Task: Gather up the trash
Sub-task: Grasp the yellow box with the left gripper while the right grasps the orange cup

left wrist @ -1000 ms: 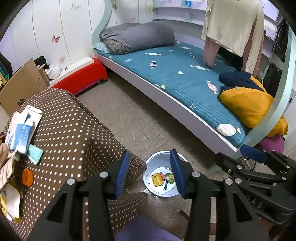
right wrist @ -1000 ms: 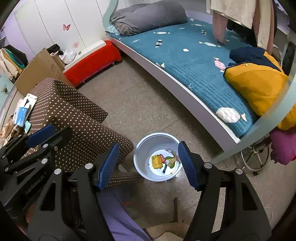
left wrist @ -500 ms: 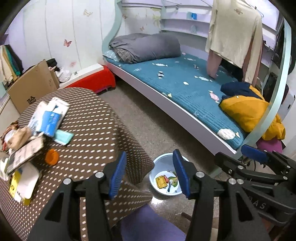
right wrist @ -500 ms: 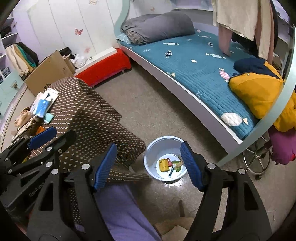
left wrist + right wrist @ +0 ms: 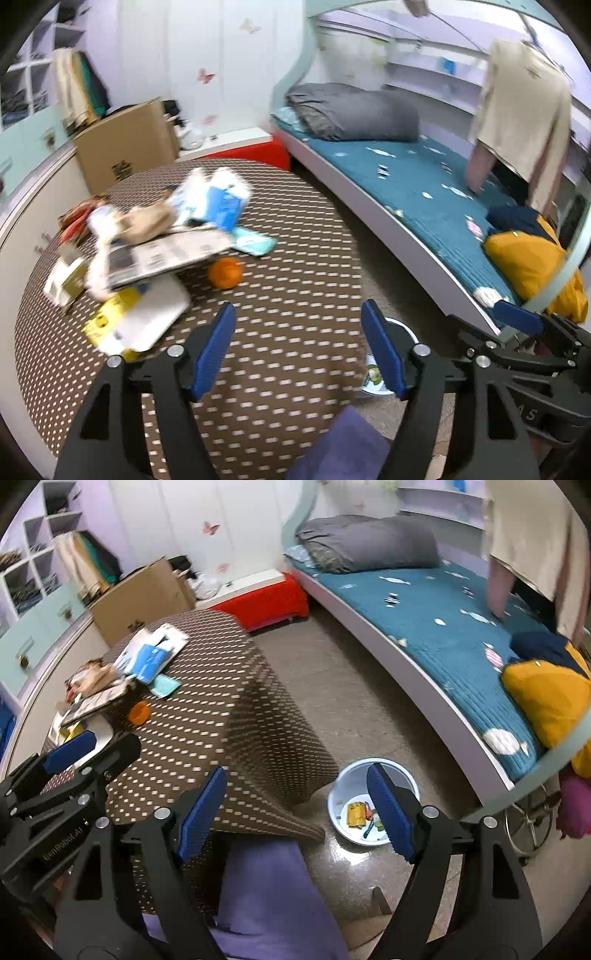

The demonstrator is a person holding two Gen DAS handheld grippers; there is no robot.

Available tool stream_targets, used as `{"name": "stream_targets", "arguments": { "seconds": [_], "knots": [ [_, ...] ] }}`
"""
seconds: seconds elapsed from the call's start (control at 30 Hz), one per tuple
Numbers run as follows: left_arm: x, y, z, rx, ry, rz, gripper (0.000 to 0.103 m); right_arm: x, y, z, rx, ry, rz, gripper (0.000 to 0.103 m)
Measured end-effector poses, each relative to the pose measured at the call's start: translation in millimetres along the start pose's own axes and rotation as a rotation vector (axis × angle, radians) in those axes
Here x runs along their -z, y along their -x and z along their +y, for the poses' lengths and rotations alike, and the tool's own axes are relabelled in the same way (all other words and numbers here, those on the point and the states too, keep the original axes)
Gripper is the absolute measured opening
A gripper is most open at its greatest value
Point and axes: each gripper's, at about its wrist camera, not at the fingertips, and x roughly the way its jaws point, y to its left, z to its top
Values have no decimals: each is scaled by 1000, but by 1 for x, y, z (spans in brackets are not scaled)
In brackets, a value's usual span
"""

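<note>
Left wrist view: the left claw (image 5: 298, 345) fills the lower middle of the frame, its blue pads spreading apart with nothing between them, over the brown dotted counter (image 5: 295, 258). The trash pile (image 5: 155, 236) lies at centre left on the counter: papers, a blue-and-white packet and a yellow-and-white wrapper, with an orange cap (image 5: 224, 272) just beside it. Part of the white basin (image 5: 373, 376) shows on the floor, behind the right pad. The right claw (image 5: 517, 321) shows only partly at the right edge.

Right wrist view: the right claw (image 5: 295, 808) sits at lower centre, its pads also spreading and empty. The basin (image 5: 343, 786), holding a few scraps, sits on the floor at lower right of centre, between the counter (image 5: 221, 701) and the bed (image 5: 424, 609). The trash pile (image 5: 122, 672) is at centre left. The left claw (image 5: 70, 749) shows partly at lower left.
</note>
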Motion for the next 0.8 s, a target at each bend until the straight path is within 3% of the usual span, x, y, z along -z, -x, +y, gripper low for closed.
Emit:
{"name": "stream_targets", "arguments": {
  "seconds": [0.23, 0.5, 0.8],
  "knots": [
    [4, 5, 49, -61, 79, 3, 70, -5, -13, 50, -66, 100, 20, 80],
    [6, 9, 101, -145, 122, -3, 78, -11, -26, 91, -115, 173, 39, 82],
    [-2, -17, 125, -115, 54, 38, 83, -15, -44, 117, -127, 209, 73, 82]
  ]
}}
